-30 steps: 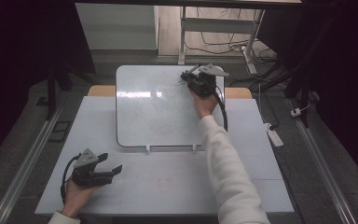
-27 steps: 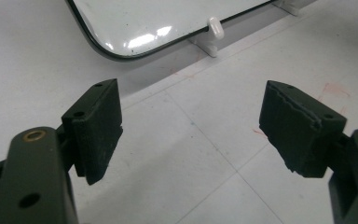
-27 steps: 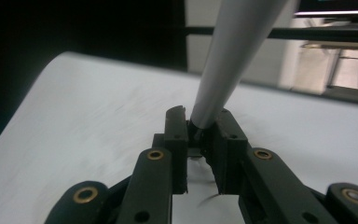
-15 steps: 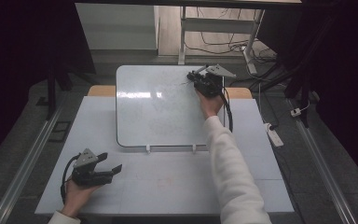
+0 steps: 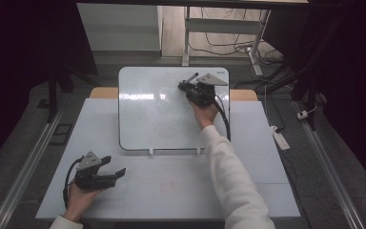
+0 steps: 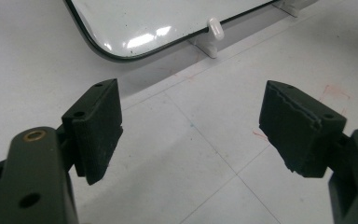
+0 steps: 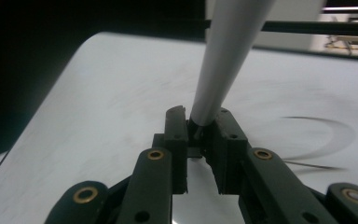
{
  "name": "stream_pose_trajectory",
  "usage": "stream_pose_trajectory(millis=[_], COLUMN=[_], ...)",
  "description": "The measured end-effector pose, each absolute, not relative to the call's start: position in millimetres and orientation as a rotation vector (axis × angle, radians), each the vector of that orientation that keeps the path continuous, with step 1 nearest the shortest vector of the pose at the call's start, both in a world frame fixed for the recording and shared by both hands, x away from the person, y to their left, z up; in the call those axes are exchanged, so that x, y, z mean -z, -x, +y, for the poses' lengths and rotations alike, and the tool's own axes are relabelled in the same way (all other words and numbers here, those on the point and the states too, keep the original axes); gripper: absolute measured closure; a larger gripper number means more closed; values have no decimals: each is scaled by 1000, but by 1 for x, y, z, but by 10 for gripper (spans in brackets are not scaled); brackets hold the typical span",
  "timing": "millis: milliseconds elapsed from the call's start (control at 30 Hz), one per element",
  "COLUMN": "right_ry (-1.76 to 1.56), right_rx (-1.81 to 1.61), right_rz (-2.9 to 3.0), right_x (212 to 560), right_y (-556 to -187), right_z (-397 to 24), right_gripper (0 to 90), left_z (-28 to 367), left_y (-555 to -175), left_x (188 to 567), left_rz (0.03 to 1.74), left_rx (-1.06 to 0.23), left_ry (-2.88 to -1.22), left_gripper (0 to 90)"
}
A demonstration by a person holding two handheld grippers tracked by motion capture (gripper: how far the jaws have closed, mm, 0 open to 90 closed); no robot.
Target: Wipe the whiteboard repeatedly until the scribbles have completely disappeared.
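Grey marker (image 7: 228,56) clamped between right gripper (image 7: 199,128) jaws, over whiteboard (image 5: 147,119)

White power strip (image 5: 281,138) on floor — cables (image 5: 228,47) beyond

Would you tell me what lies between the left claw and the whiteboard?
Only bare table: in the left gripper view, the open left claw faces the whiteboard across bare table.
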State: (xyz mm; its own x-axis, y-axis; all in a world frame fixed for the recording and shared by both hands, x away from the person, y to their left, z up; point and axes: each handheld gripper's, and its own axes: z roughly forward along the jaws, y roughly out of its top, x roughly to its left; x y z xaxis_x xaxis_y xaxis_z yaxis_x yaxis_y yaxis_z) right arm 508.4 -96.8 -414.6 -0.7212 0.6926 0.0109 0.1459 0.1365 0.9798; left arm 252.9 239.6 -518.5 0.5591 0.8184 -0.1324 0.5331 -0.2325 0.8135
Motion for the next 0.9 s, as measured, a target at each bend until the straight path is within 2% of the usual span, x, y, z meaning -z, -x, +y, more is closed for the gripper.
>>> stream_pose_trajectory(millis=[100, 367, 533, 700, 900], right_ry=[-776, -885, -804, -920, -824], right_rx=[-1598, -1603, -1552, -1592, -1547], right_rz=[1984, 1870, 1942, 1852, 1953], right_x=[417, 409, 412, 406, 411], right_y=[-506, -514, -507, -515, -508], right_z=[-89, -127, -122, -152, -141], right_gripper=[775, 775, 776, 775, 775], left_z=[240, 242, 242, 242, 241], left_y=[-252, -251, -252, -251, -252], left_x=[518, 518, 518, 518, 518], left_rz=[1098, 1099, 1101, 1100, 1100], left_rx=[-413, -407, -409, -409, -409], left_ry=[-1907, -1900, -1905, -1902, -1905], left_gripper=[223, 223, 223, 223, 223])
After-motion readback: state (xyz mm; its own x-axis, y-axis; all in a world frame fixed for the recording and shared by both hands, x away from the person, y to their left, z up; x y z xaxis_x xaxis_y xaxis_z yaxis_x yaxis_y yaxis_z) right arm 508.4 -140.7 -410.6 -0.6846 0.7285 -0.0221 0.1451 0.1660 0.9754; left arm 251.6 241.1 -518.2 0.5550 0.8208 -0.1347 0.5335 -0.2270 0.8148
